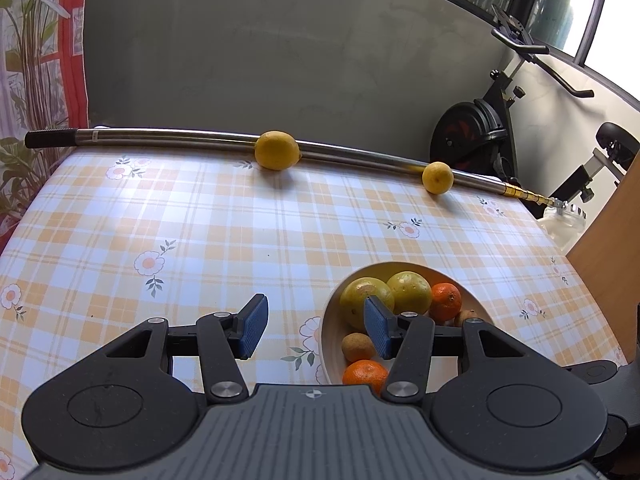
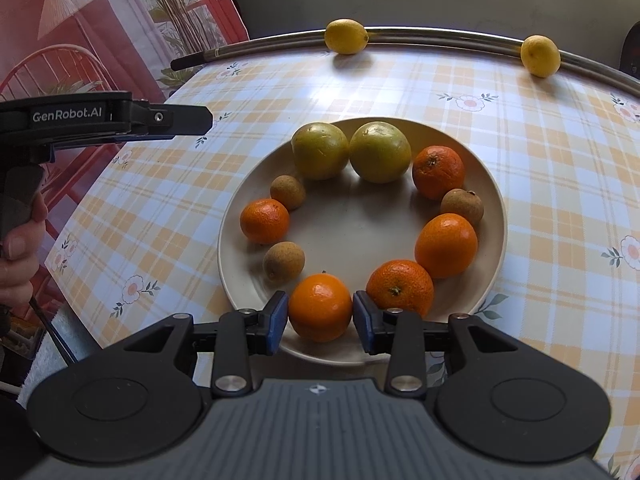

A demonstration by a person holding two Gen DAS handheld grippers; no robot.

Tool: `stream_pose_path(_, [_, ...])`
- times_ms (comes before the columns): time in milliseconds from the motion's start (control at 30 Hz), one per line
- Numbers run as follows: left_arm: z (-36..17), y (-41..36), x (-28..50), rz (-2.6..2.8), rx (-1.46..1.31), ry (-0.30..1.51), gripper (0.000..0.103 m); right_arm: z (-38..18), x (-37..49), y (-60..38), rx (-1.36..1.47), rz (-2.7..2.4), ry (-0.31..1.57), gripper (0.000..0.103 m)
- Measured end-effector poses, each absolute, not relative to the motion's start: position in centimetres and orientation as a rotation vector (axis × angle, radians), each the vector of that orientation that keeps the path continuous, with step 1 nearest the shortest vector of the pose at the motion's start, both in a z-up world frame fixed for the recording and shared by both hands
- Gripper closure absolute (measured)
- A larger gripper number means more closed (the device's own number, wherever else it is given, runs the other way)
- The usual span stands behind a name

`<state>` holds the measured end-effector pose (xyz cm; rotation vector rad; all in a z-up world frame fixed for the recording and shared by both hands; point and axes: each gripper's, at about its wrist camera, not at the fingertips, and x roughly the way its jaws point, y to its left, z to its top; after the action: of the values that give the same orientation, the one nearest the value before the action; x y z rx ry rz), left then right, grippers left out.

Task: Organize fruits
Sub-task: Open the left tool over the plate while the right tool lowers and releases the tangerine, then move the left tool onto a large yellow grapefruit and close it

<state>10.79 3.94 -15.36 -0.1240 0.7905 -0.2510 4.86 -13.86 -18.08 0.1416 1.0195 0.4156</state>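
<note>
checked cloth [image 2: 540,152], plate [image 2: 494,200] mid-frame; right gripper [image 2: 320,316] jaws flank orange [image 2: 320,306] at its lower rim, contact unclear, likely placing; left gripper [image 1: 316,330] wide open, empty; next, lemons [image 2: 346,36] at top

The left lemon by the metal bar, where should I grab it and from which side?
Grip the left lemon across its short middle, coming down from above with the open left gripper. Its pointed ends lie along the bar, which it rests against, so one finger must slip in on the bar side.
</note>
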Motion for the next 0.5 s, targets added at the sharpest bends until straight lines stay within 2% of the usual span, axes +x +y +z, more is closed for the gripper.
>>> stream_pose_path(300, [-14.5, 4.4, 10.9, -0.247, -0.151, 0.767, 0.045, -14.5, 5.7, -18.0, 0.291, 0.372, 0.914, 0.057])
stream_pose_path(500, [-12.7, 5.2, 11.8, -0.252, -0.169, 0.737, 0.044, -12.3, 6.4, -21.4, 0.318, 0.287, 0.823, 0.045])
